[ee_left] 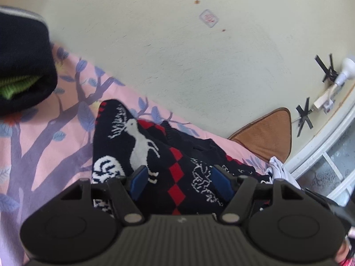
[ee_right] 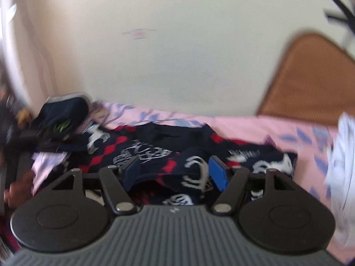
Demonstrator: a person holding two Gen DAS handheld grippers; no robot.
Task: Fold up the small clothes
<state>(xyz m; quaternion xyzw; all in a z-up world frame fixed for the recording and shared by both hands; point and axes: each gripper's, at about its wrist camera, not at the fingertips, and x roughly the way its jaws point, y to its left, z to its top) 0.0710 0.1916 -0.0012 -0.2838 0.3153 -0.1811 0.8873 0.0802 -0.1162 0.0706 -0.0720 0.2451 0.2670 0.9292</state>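
Observation:
A dark navy knit sweater (ee_left: pixel 155 150) with white deer and red diamonds lies spread on the pink bed sheet (ee_left: pixel 44 146). My left gripper (ee_left: pixel 179 177) is open, its blue pads (ee_left: pixel 138 180) apart just above the sweater's near part. The same sweater shows in the right wrist view (ee_right: pixel 168 146), bunched and rumpled. My right gripper (ee_right: pixel 175 170) is open over it, with a raised fold of the sweater between the blue pads (ee_right: pixel 218 173); the pads stand apart from it. The right view is blurred.
A folded dark garment with green trim (ee_left: pixel 20 66) sits at the far left, also in the right wrist view (ee_right: pixel 62 115). A brown woven cushion (ee_left: pixel 268 133) leans on the wall. White cloth (ee_right: pixel 341 166) lies at the right. A window frame (ee_left: pixel 321 150) is at the right.

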